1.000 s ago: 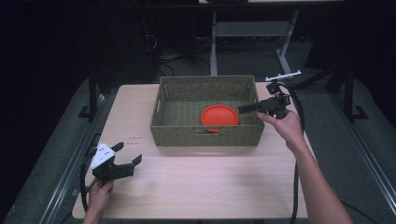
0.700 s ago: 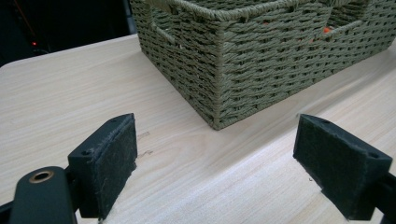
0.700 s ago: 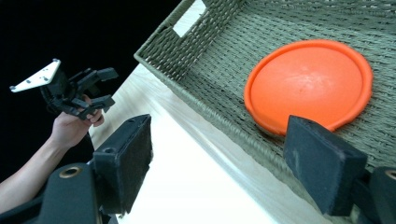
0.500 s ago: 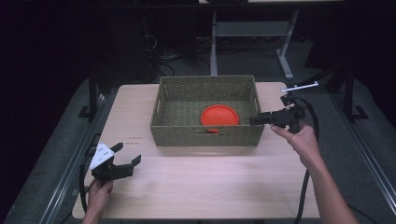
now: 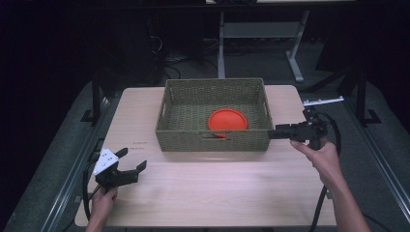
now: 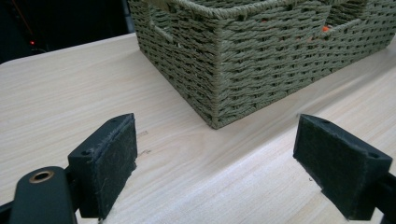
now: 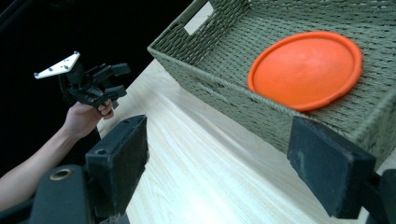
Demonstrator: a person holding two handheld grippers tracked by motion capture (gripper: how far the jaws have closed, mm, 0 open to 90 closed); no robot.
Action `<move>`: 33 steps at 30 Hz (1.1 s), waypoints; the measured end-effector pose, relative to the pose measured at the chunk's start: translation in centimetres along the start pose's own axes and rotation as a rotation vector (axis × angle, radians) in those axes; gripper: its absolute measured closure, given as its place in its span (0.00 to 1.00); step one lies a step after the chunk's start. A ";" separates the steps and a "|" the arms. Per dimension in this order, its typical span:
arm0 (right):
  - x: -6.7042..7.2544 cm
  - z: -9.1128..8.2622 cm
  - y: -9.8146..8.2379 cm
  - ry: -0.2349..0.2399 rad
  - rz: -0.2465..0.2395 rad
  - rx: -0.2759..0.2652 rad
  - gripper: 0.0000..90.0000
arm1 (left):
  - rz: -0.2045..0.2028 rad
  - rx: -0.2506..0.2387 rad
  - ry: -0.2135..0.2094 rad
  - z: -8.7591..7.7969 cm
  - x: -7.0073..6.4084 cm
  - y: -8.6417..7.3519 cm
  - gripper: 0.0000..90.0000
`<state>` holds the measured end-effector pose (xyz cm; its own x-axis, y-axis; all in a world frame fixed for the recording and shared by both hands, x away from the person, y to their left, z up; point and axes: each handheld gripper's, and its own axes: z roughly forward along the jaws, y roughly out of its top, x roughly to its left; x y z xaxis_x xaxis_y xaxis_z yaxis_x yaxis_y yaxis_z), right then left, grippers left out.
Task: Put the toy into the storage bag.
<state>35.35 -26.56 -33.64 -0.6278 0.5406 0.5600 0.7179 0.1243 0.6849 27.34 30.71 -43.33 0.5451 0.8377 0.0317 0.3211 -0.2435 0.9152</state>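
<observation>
Right tongs (image 5: 271,134) held level just off the right front corner of a rectangular olive-green woven basket (image 5: 212,141), tips pointing at its wall, jaws spread wide after just opening further, nothing between the pads. Round flat orange plastic disc (image 5: 227,120) lying inside that basket, just beyond the right tongs' tips and over the wall, near the front right corner. Left tongs (image 5: 126,169) resting low on the pale wooden counter (image 5: 217,188), well apart from the basket's left front corner, jaws likewise gaping and empty.

Possible trouble, as a judgement: with the tips so close to the wicker, a sideways drift could catch a pad on the weave or the rim and shove the light basket across the counter. Trailing cable could also drag along the counter edge.

Count: one basket, one orange disc, two tongs, one counter.
</observation>
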 end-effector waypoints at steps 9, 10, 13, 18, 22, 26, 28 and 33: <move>-1.1 0.0 -2.6 -0.009 0.037 0.008 0.21 | 0.000 -0.004 0.002 -0.1 0.1 0.0 0.14; -1.2 -0.1 -3.0 -0.005 0.042 0.006 0.21 | 0.003 -0.005 0.003 -0.1 0.1 0.0 0.14; -1.4 -0.3 -3.7 -0.009 0.042 0.004 0.21 | 0.001 -0.004 0.001 -0.1 0.1 0.0 0.14; -1.9 -0.8 -5.0 -0.015 0.057 -0.007 0.21 | 0.003 0.001 -0.001 -0.1 -0.1 0.0 0.14; -2.3 -1.3 -5.8 -0.030 0.070 -0.008 0.21 | 0.003 0.001 -0.003 -0.1 -0.1 0.0 0.14; -2.7 -2.0 -6.8 -0.040 0.081 -0.020 0.21 | 0.003 0.000 -0.006 0.0 -0.1 0.0 0.14; -3.0 -2.3 -7.4 -0.044 0.095 -0.019 0.21 | 0.007 0.004 -0.005 0.0 -0.1 0.0 0.14; -3.7 -2.9 -8.9 -0.064 0.122 -0.022 0.21 | 0.005 0.003 -0.009 -0.1 -0.1 0.0 0.14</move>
<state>30.43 -32.05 -40.44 -0.5153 0.6027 0.6093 0.7807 0.0367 0.6239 27.21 30.65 -43.34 0.5535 0.8322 0.0332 0.3201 -0.2494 0.9140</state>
